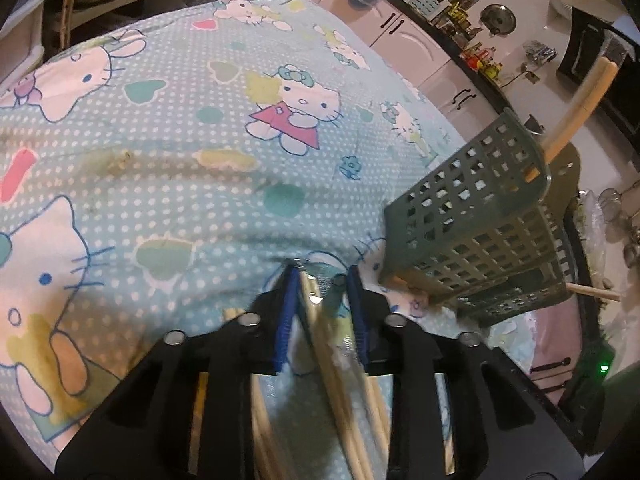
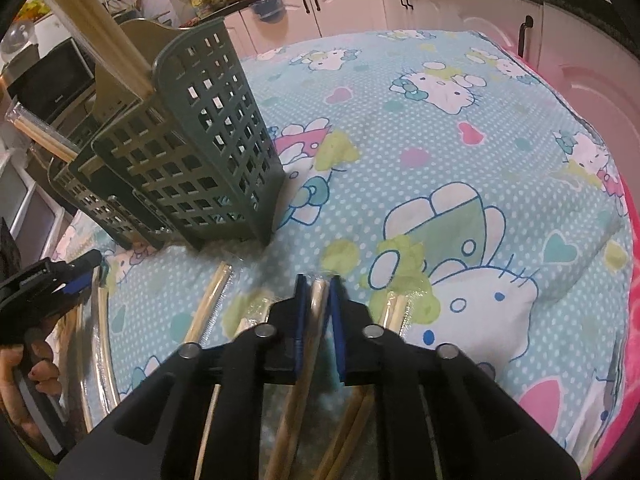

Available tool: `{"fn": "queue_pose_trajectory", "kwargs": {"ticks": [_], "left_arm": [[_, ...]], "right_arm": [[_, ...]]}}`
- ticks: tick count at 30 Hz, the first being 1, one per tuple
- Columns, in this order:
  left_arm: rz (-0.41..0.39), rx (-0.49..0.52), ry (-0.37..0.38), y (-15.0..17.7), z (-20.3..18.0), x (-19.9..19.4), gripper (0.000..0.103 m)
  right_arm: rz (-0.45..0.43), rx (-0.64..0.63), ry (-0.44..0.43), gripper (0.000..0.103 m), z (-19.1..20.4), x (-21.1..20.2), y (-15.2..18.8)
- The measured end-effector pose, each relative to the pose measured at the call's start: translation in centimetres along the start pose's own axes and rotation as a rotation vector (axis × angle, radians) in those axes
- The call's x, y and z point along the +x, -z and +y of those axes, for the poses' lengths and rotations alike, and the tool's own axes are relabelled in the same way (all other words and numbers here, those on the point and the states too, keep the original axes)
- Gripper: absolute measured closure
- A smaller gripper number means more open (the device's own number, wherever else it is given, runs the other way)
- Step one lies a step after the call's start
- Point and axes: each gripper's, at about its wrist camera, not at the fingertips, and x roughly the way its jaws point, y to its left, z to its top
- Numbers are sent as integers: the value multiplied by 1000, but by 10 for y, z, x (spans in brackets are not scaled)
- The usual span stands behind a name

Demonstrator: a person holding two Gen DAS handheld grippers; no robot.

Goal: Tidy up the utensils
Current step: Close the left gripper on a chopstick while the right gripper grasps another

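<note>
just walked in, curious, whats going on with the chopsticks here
A person is sorting wrapped chopsticks into a green holder on a Hello Kitty cloth. The right tongs are shut on one wrapped pair. The left tongs sit open around another pair. Some chopsticks already stand in the holder; others lie on the cloth.

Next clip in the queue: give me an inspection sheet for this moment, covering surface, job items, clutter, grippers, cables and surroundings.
Surface: light-blue polka-dot cartoon-cat cloth, yellowish stains in places.
Job's things: dark green perforated plastic utensil holder standing at the cloth's edge, wooden chopsticks sticking out of its top; more plastic-wrapped wooden chopsticks lying loose on the cloth.
Clutter: nothing seen apart from the loose chopsticks.
Grippers: left gripper part-open around a wrapped pair, grip unclear; right gripper closed on one wrapped pair.
Cables: nothing seen.
Surroundings: pale pink kitchen cabinets, dark countertop with jars and pans, black microwave.
</note>
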Motion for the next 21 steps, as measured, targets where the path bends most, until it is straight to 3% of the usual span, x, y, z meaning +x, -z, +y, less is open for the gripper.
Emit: {"fn": "queue_pose_trajectory", "kwargs": {"ticks": [5,9,21], "left_arm": [[0,30,-24,-4,-1,1,99],[-24,39,-14,-2,-2,-10,100],[-203,170,98,6,-46,-88,101]], "right_arm": [[-20,-5,-29,95,6,-9,-4],[-50,-11,-59,96,11,-22,-5],[-196,-56,-157,97,36,-91,-3]]}}
